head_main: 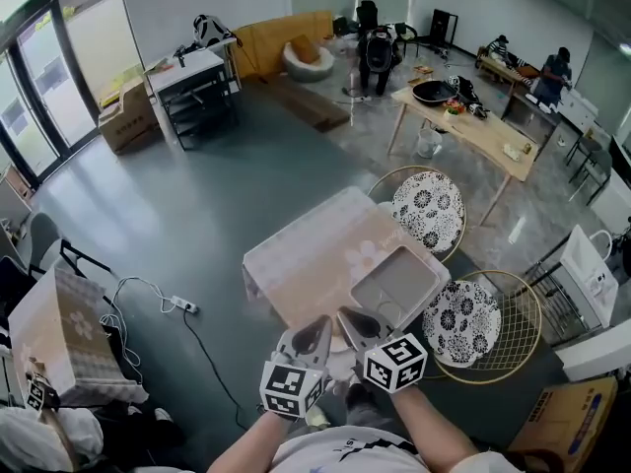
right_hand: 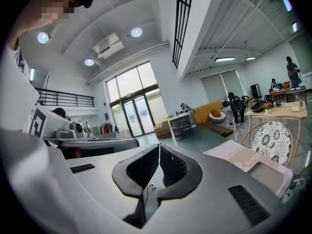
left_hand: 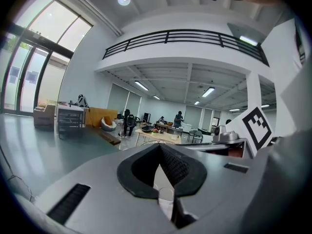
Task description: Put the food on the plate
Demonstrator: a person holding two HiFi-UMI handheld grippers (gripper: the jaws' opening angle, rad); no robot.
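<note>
Head view, grippers: left gripper [head_main: 317, 331] and right gripper [head_main: 353, 321] held side by side, close to your body, over the near edge of the table [head_main: 296, 254].
Head view, plate: grey square plate [head_main: 396, 286] sits on the table, ahead and to the right of both pairs of jaws, nothing on it.
Head view, food: not made out anywhere; none beside or under the jaws that you can be sure of.
Left gripper view, jaws: closed tip to tip, nothing between them. They aim level across the room, so table and plate lie below the jaws, out of sight.
Right gripper view, jaws: also pressed together and empty. Table [right_hand: 239, 155] and plate [right_hand: 267, 173] lie low and to the right of the jaws.
Step in hand (judged): find the food; nothing is picked up yet.
Doing it well: tip both grippers down until the table fills the view past the jaws. Open 1 pair before you descend, then bring the food between the pads, not under a tip.
</note>
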